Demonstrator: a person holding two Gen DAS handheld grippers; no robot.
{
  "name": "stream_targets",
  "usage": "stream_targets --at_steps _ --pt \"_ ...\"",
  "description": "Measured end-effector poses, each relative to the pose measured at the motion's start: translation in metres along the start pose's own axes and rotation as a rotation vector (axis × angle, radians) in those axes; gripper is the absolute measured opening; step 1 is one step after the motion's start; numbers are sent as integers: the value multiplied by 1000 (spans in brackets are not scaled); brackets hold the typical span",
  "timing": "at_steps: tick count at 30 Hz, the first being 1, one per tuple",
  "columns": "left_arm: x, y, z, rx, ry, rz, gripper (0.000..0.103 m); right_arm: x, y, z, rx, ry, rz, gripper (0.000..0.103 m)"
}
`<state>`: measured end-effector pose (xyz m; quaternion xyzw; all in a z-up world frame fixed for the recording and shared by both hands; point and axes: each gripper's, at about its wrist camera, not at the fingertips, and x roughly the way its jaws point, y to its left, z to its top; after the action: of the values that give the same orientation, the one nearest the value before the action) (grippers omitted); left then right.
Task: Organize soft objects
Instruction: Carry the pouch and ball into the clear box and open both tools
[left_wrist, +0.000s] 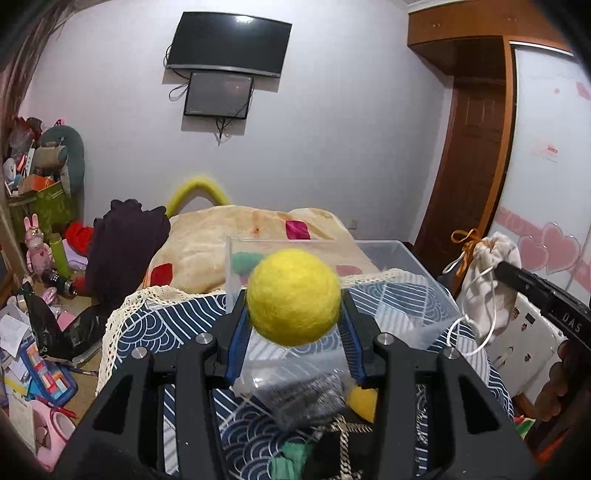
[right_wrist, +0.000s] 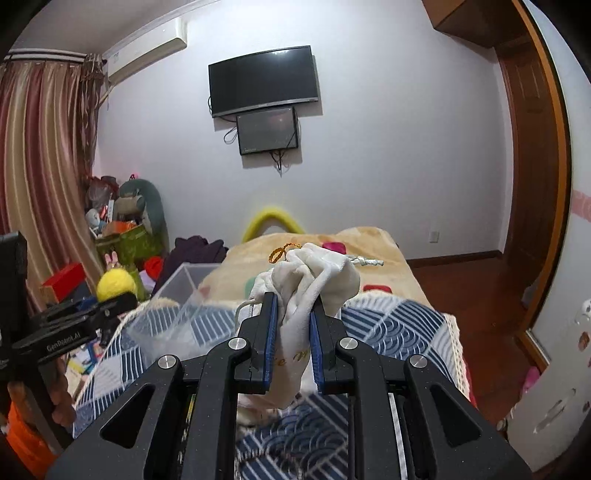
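Note:
My left gripper (left_wrist: 293, 314) is shut on a yellow felt ball (left_wrist: 293, 297) and holds it above the near end of a clear plastic box (left_wrist: 391, 258). The ball also shows in the right wrist view (right_wrist: 116, 283). My right gripper (right_wrist: 293, 306) is shut on a white drawstring pouch (right_wrist: 310, 284) and holds it in the air to the right of the box (right_wrist: 177, 291). The pouch also shows in the left wrist view (left_wrist: 491, 280). A green felt ball (left_wrist: 243, 261) lies in the box. A grey soft item (left_wrist: 306, 400) and another yellow ball (left_wrist: 364, 402) lie below my left gripper.
The box stands on a blue and white patterned cloth (left_wrist: 147, 332) over a bed with a beige blanket (left_wrist: 207, 236). Dark clothes (left_wrist: 125, 243) lie at the bed's left edge. Clutter covers the floor at the left (left_wrist: 40, 354). A wooden door (left_wrist: 472, 155) is at the right.

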<state>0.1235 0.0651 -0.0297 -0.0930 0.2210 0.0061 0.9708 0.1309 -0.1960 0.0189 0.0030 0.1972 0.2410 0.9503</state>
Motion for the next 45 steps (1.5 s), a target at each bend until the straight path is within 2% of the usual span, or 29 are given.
stream_targets --at_steps 6,18,23,26,29,31,33,35,39,45 --pt "25 6 10 -9 43 14 45 27 7 11 -24 -6 -36 15" --pt "81 0 1 39 186 30 45 84 15 -9 -60 145 -47 15" --pt "88 -4 -1 72 179 57 45 92 15 -13 -70 200 -30 16" --pt "92 -5 0 68 196 44 45 95 16 -17 -92 230 -21 18" --pt "89 -5 0 63 198 44 53 95 18 -23 -118 253 -29 23" --pt "86 -6 0 61 194 35 60 94 17 -23 -118 262 -32 33" --pt "79 -9 1 66 178 29 66 90 15 -20 -119 253 -39 52" --pt "72 -13 2 81 162 28 66 82 15 -14 -122 221 -51 58" --pt "59 -19 6 92 137 21 69 69 16 -4 -129 170 -58 63" --pt "29 -24 5 94 102 3 70 39 18 4 -118 112 -22 66"
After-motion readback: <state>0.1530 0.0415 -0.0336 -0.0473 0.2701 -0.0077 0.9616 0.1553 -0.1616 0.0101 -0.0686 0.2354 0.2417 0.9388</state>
